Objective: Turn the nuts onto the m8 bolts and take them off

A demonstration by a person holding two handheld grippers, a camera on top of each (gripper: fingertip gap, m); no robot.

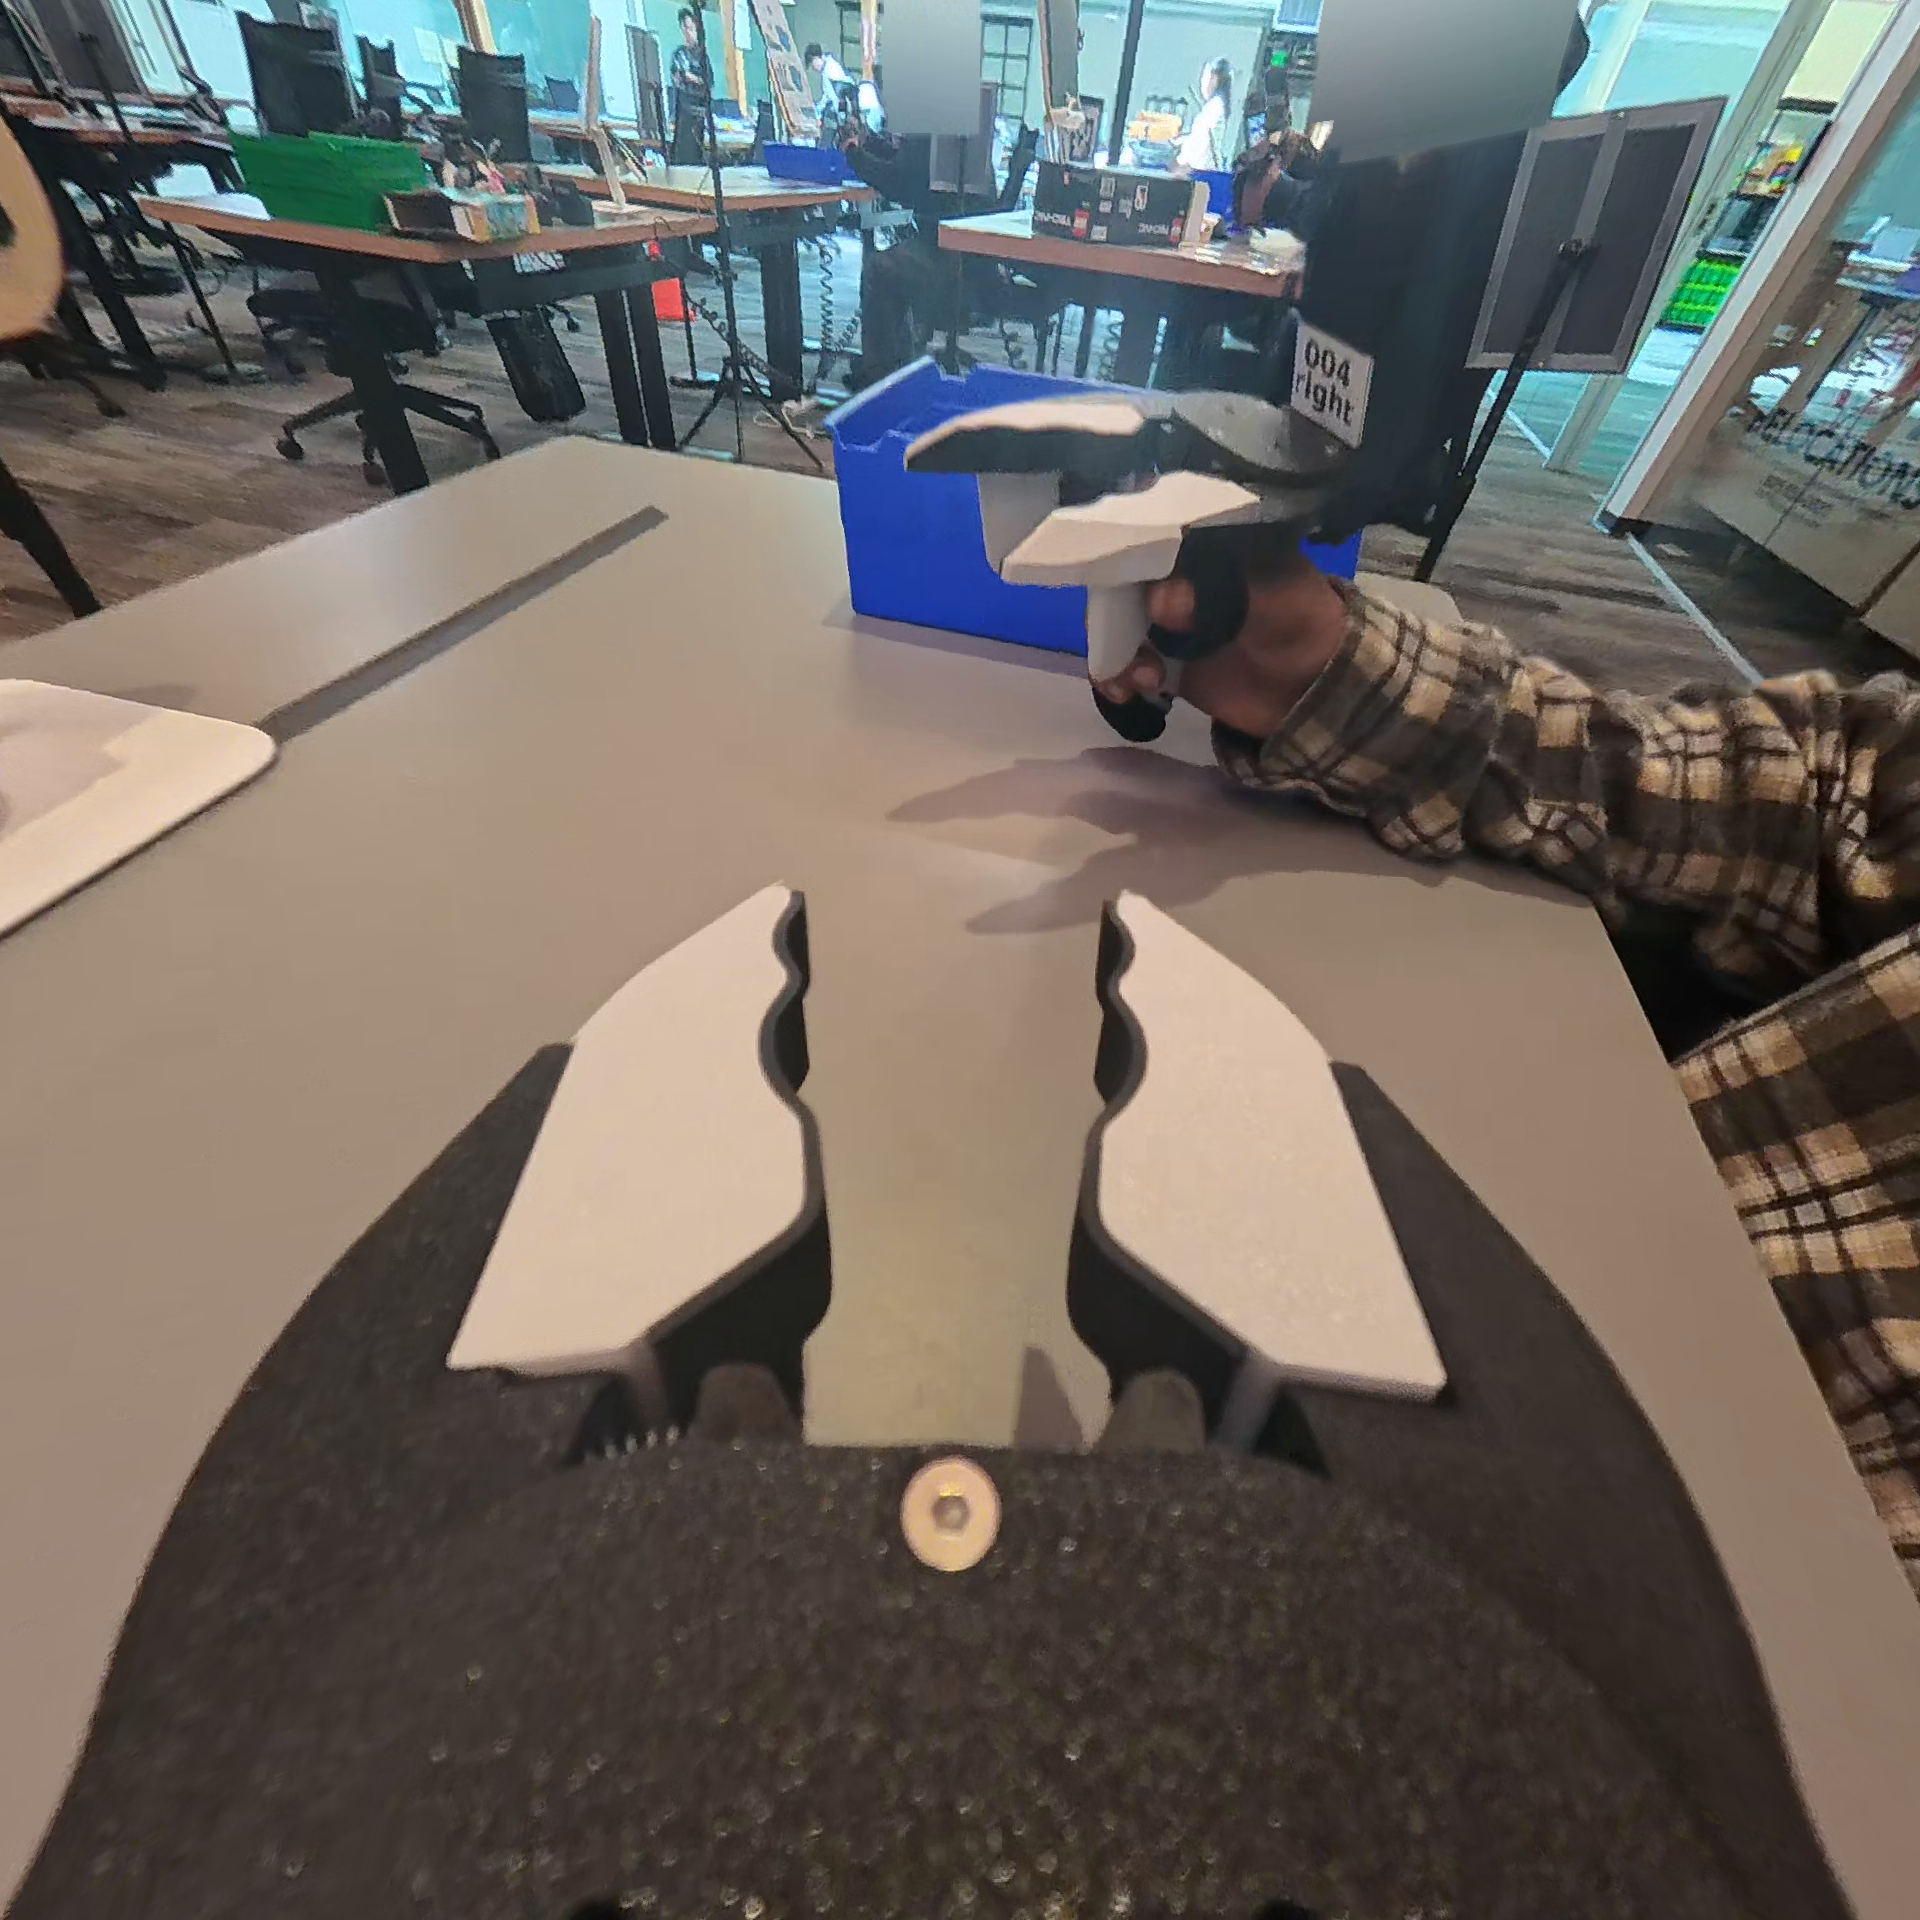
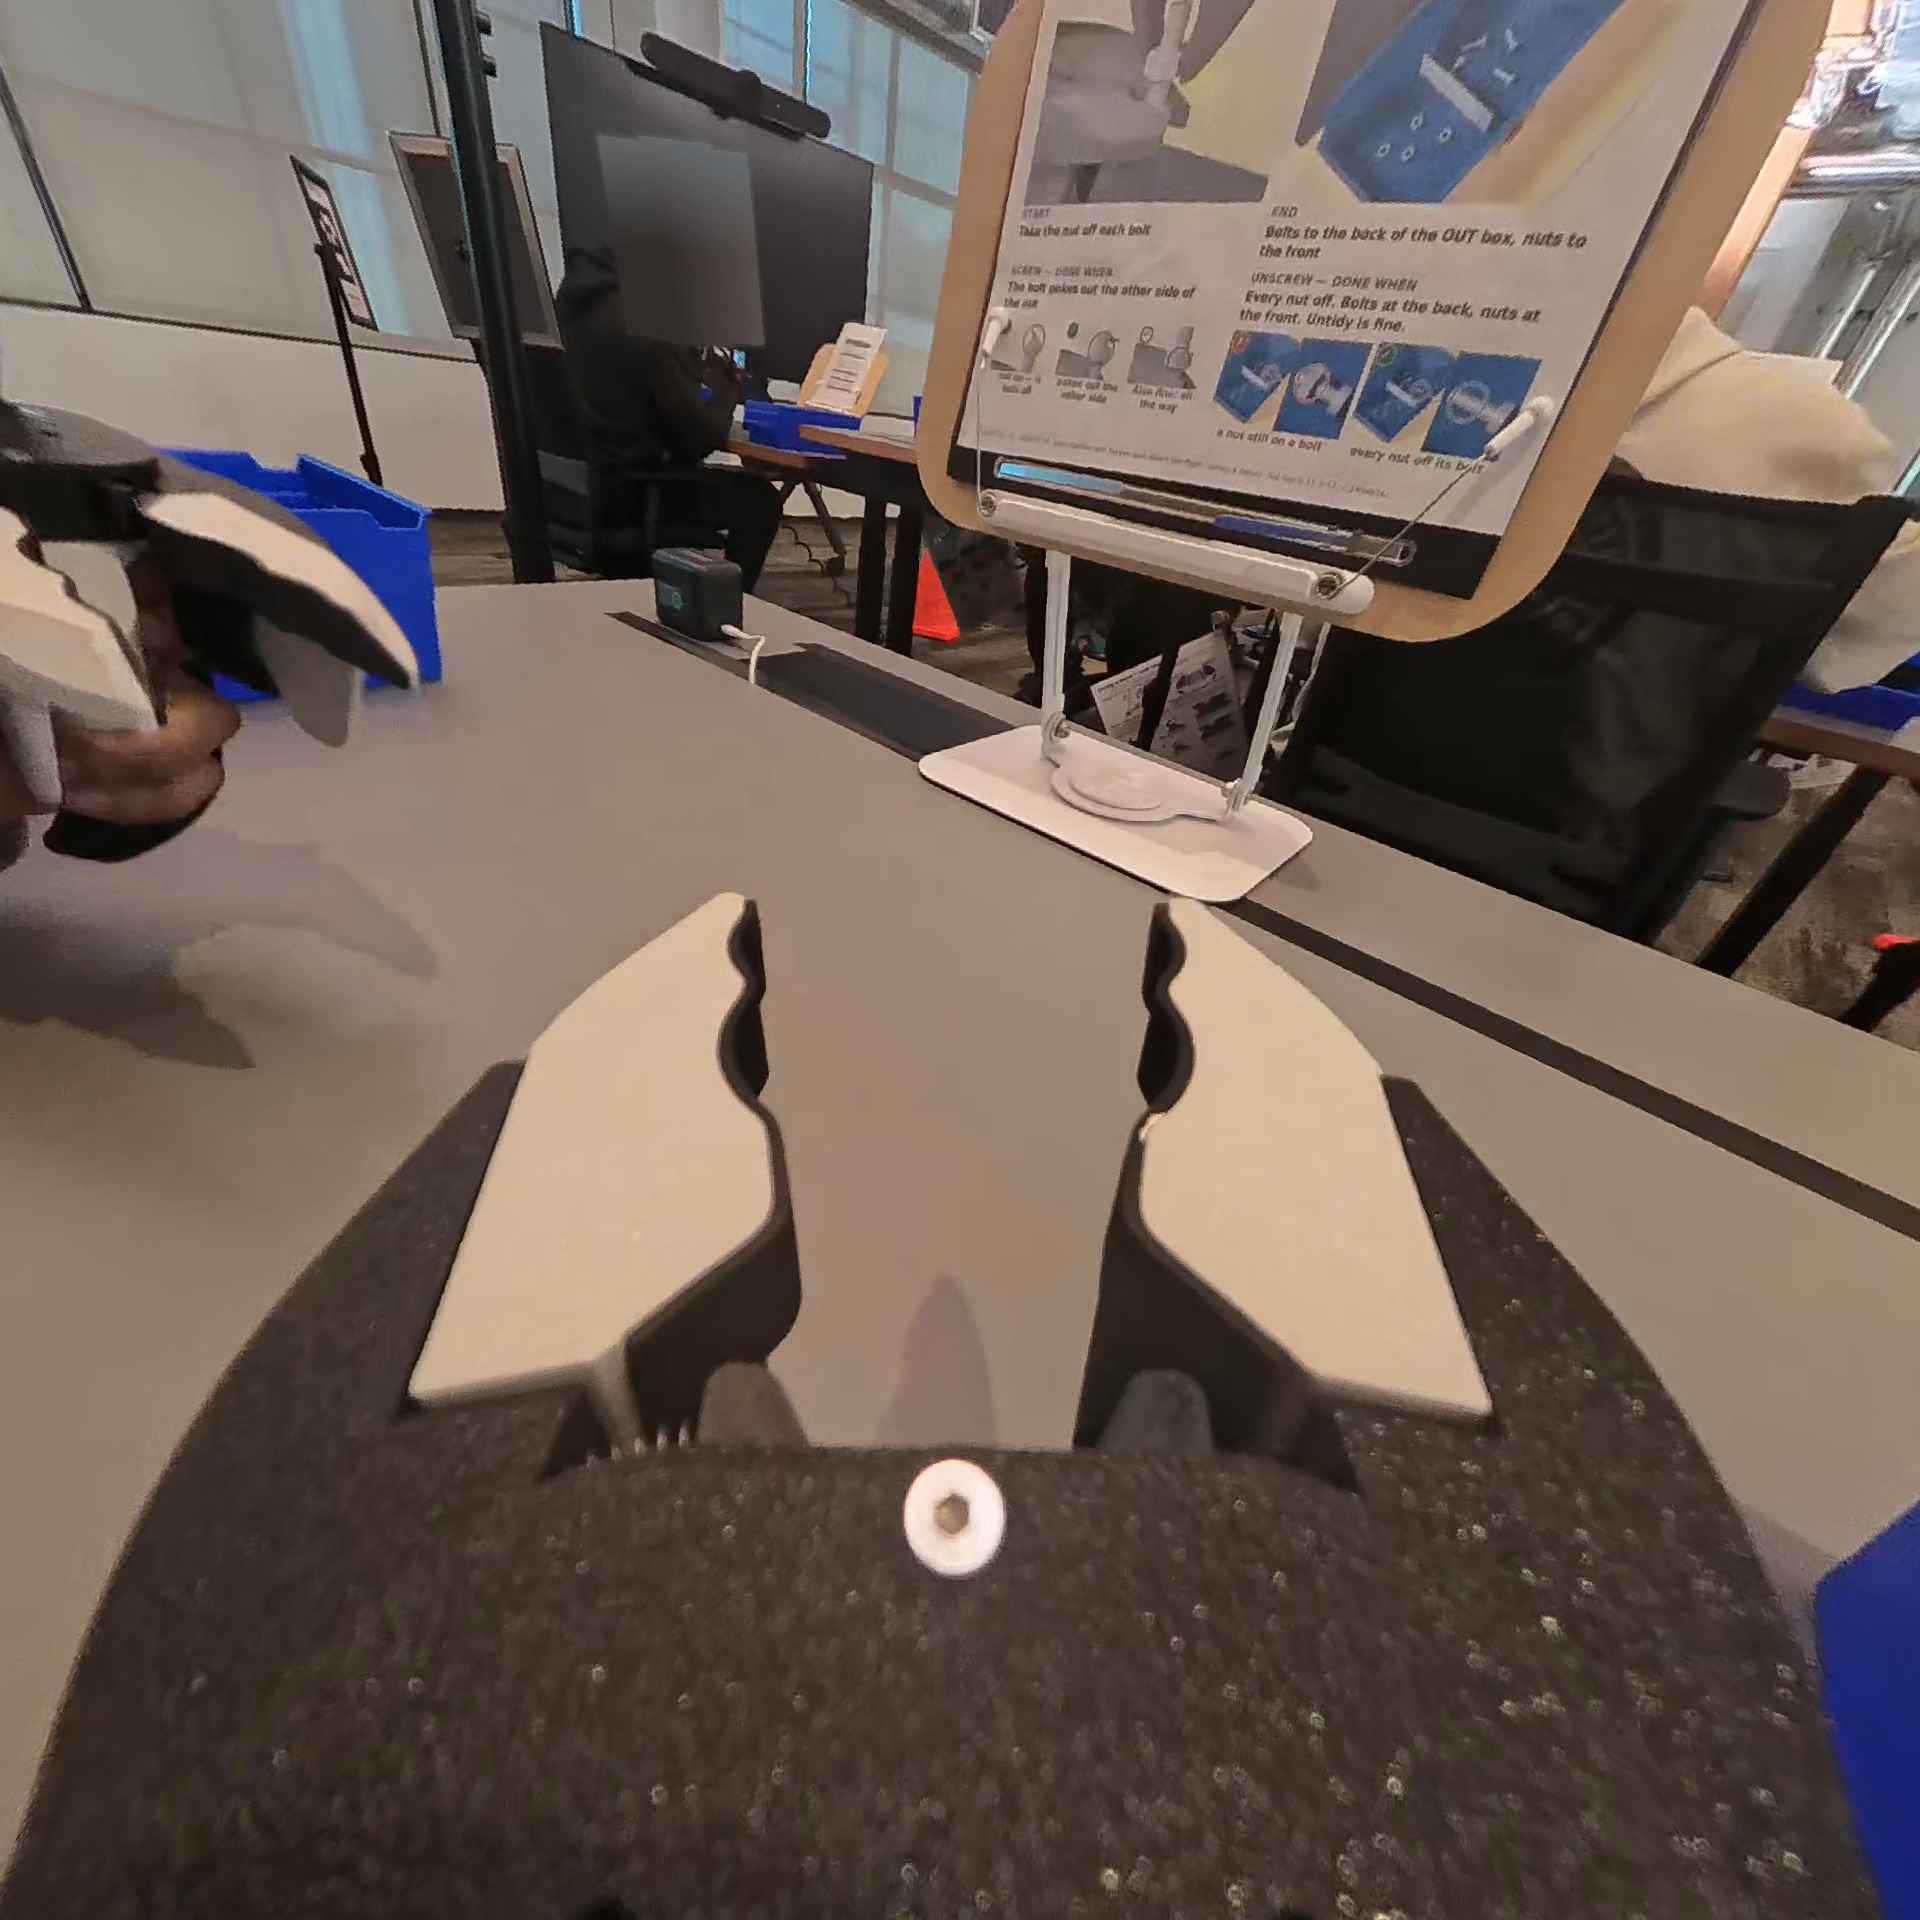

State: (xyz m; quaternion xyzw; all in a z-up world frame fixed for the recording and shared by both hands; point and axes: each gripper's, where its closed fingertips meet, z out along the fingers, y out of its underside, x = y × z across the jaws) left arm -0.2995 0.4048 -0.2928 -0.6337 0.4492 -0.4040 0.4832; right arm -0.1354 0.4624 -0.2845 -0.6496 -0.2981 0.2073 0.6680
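No nuts or bolts show in either view. My left gripper (image 1: 951, 914) is open and empty, held low over the bare grey table (image 1: 582, 831). My right gripper (image 2: 951, 925) is open and empty over the same table (image 2: 623, 831). In the left wrist view the right gripper (image 1: 966, 509) shows farther off, held by a hand in a plaid sleeve (image 1: 1558, 769), in front of a blue bin (image 1: 914, 540). In the right wrist view the left gripper (image 2: 249, 665) shows at the left edge, in front of another blue bin (image 2: 384, 540). What lies in the bins is hidden.
A white stand (image 2: 1143, 810) holds an instruction board (image 2: 1299, 312) at the table's far side; its base shows in the left wrist view (image 1: 114, 779). A dark slot (image 2: 883, 696) runs across the table, with a small black device (image 2: 696, 592) on it. A blue corner (image 2: 1870, 1714) shows at lower right. Desks, chairs and people fill the room behind.
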